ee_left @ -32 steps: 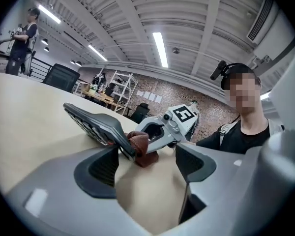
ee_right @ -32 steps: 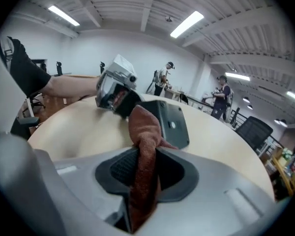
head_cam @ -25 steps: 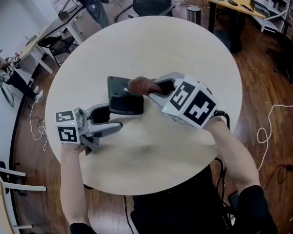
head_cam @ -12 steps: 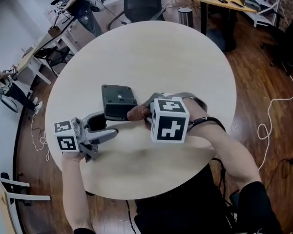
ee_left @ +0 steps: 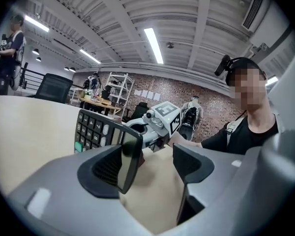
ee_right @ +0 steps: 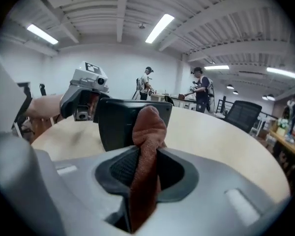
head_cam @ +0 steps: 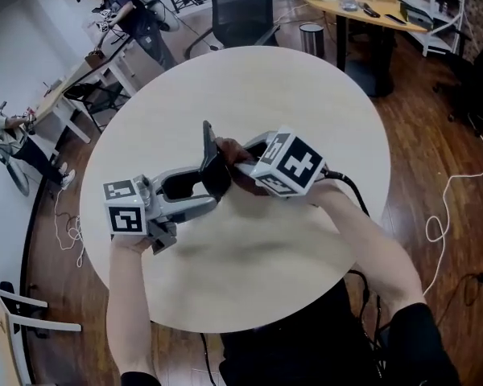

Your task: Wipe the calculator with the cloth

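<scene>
The dark calculator (head_cam: 207,153) stands tipped up on its edge on the round table (head_cam: 306,95). In the left gripper view its keys (ee_left: 94,131) face the camera. Its display end sits between the jaws of my left gripper (head_cam: 204,191), against the left pad. The right pad is apart from it, and the jaws are closing. My right gripper (head_cam: 240,164) is shut on a brown cloth (ee_right: 147,132). The cloth presses on the calculator's dark back (ee_right: 117,123). Across the calculator, each gripper view shows the other gripper.
A black office chair (head_cam: 245,6) and a metal bin (head_cam: 311,29) stand beyond the table's far edge. Desks with people (head_cam: 133,10) are at the back left. A white cable (head_cam: 447,207) lies on the wooden floor to the right.
The calculator, flat on the table before, now stands on its edge. My left gripper has moved in around its end. My right gripper with the cloth has shifted against its back.
</scene>
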The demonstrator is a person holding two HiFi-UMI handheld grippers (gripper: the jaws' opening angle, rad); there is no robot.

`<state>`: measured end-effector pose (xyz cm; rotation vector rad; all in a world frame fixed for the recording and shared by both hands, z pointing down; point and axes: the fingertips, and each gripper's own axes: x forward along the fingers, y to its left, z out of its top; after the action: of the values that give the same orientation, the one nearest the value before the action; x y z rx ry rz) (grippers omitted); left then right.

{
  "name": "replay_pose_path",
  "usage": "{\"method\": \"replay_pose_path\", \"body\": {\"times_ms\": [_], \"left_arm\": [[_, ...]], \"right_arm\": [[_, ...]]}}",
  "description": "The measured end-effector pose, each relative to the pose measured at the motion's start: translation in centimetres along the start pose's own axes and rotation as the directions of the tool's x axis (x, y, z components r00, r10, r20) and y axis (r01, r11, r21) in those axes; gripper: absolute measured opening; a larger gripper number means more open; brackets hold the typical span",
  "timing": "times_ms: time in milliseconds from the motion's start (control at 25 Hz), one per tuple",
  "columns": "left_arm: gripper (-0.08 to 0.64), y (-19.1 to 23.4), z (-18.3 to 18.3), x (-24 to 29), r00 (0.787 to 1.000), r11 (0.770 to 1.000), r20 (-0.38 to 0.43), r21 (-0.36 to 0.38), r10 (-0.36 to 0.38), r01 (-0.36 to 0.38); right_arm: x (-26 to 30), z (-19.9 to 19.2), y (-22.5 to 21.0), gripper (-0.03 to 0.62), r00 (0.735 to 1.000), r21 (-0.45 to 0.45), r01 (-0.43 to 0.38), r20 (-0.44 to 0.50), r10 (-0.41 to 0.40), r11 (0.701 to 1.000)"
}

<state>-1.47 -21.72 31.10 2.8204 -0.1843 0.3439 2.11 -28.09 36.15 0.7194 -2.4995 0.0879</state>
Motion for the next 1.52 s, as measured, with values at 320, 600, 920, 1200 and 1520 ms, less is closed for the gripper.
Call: {"method": "replay_pose_path", "body": {"times_ms": [320,600,920,1200,1520], "left_arm": [[0.313,-0.5,-1.6,4.4,0.997,0.999,-0.059,-0.009,-0.045,0.044],[0.313,0.0,-2.3,4.4,0.998,0.999,-0.056,-0.037,-0.040,0.038],[0.313,5.6,-1.6,-1.8,0.985,0.984,0.005,-0.044,0.173,-0.173],[0.343,13.0,-1.8,-3.7,0.958,0.965,-0.132,-0.027,0.256,-0.261],[0.367,15.2,-4.6,0.5,0.904,0.984,-0.413,-0.079,0.114,-0.160]], "right_arm": [[-2.4,-3.6,-2.1,0.092,0.999,0.153,0.001,-0.046,0.007,0.988],[-2.8,-4.8,-3.7,0.092,0.995,0.162,0.048,-0.095,-0.033,0.986],[-6.2,-7.5,-7.4,0.092,0.971,0.180,0.218,-0.141,-0.195,0.959],[-7.6,-7.8,-3.3,0.092,0.933,-0.003,0.256,-0.260,-0.248,0.967],[-5.1,-7.6,-3.0,0.092,0.920,-0.058,0.222,-0.318,-0.229,0.973]]}}
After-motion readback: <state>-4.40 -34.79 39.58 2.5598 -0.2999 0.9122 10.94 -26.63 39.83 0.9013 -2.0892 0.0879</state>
